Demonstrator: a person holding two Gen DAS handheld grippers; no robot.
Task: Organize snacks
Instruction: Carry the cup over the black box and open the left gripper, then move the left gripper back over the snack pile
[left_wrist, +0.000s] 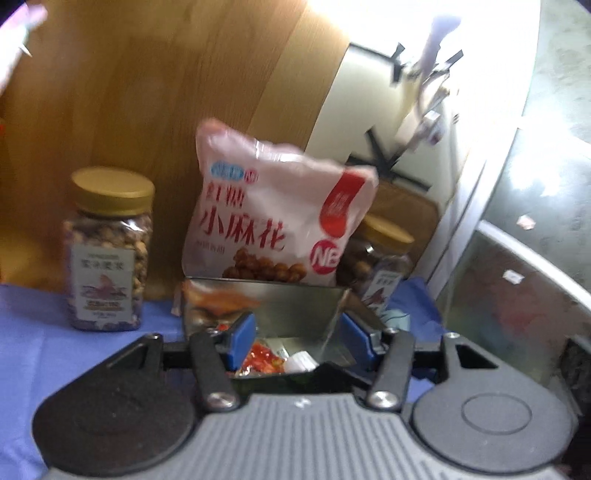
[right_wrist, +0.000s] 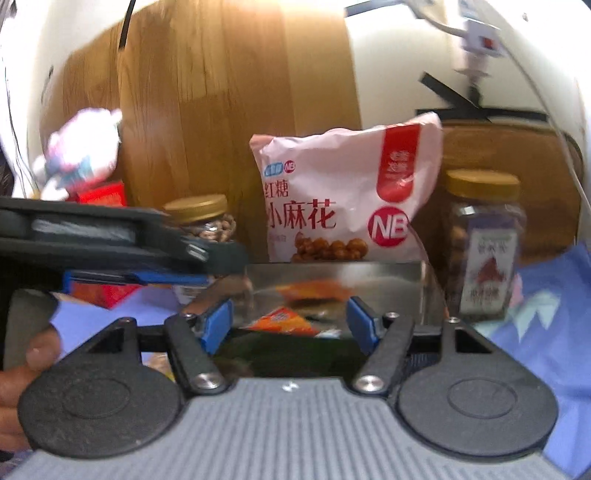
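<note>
Both your claws hover over the tin (left_wrist: 266, 295), a shiny metal box on the blue cloth (left_wrist: 44, 332) near the desk's back edge. Left gripper (left_wrist: 297, 345): blue pads spread, nothing between them, open. Right gripper (right_wrist: 291, 326): same, pads apart, empty.

The bag (right_wrist: 343, 195) stands upright behind the tin's back wall, leaning toward the wood panel (right_wrist: 229, 92); whether it touches the tin, can't tell. Probably propped there so the front faces you. Print reads "红糖 小麻花", a red "NB" circle low right, a small "NB" badge up top. The red banner text is too blurred.

Two gold-lid jars flank it: left jar (left_wrist: 107, 251) at the tin's left, right jar (right_wrist: 484, 243) at its right, both upright, labels facing you, writing unreadable. Looks like tall items are lined up along the back and small packets go in the tin.

Inside the tin: an orange packet (right_wrist: 284, 319) and a red-orange wrapper (left_wrist: 264, 360), loose. Red box (right_wrist: 101, 293) sits left of the tin, under the left gripper's body in the right view.

Likely next: more loose snacks into the tin.
</note>
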